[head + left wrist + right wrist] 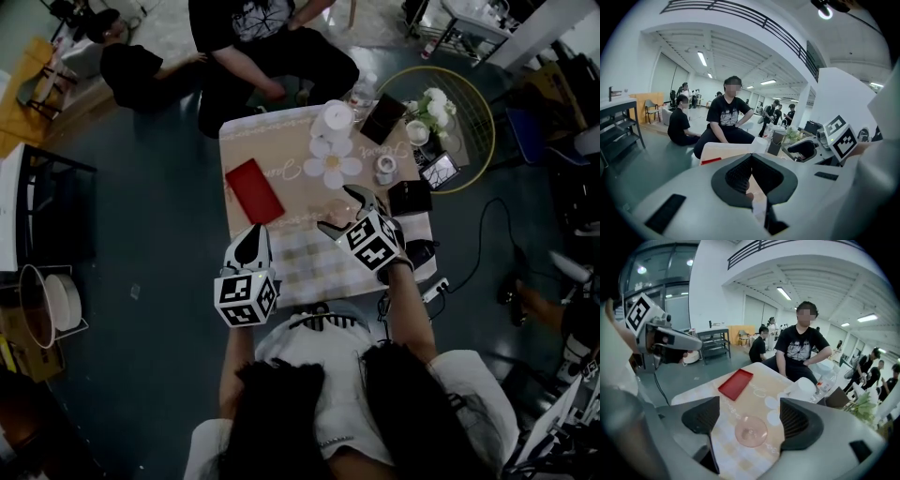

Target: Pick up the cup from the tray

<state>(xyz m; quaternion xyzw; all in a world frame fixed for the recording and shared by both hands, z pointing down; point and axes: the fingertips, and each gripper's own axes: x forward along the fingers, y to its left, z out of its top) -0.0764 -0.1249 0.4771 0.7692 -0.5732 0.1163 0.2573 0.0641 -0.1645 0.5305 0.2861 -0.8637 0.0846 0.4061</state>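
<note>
Cup (751, 431): pink see-through glass, standing upright on the table cloth (309, 267). Mouth faces up twd the right gripper cam, so the round rim and base show as rings. Long axis vertical, no tilt seen.
Cup vs tray: not on it. The red tray (253, 190) lies flat on the cloth, well apart from the cup, farther out and to the left in the right gripper view. Tray's long axis runs away from the person holding the grippers, slightly diagonal.
Right gripper (749, 404): jaws wide apart. Cup sits in the gap betw them, a bit nearer the cam than the tips. No pad touching glass; cloth visible on both sides of it.
Right gripper, head view: over the right-centre of the table, pointing away from the body and a little left.
Left gripper (751, 159): jaws closed tip to tip, nothing betw them. In the head view it hangs at the near left edge of the table, clear of cup and tray.
Table, far side: white flower-shaped mat (333, 164) beyond the cup, white roll (336, 117) behind that, dark box (382, 117) at the far right corner.
Table, right side: small cup-like item (385, 169) and black box (409, 197); details too small to tell.
People: one in a black tee (801, 345) seated at the far edge of the table, another (131, 66) on the floor off to the left.
</note>
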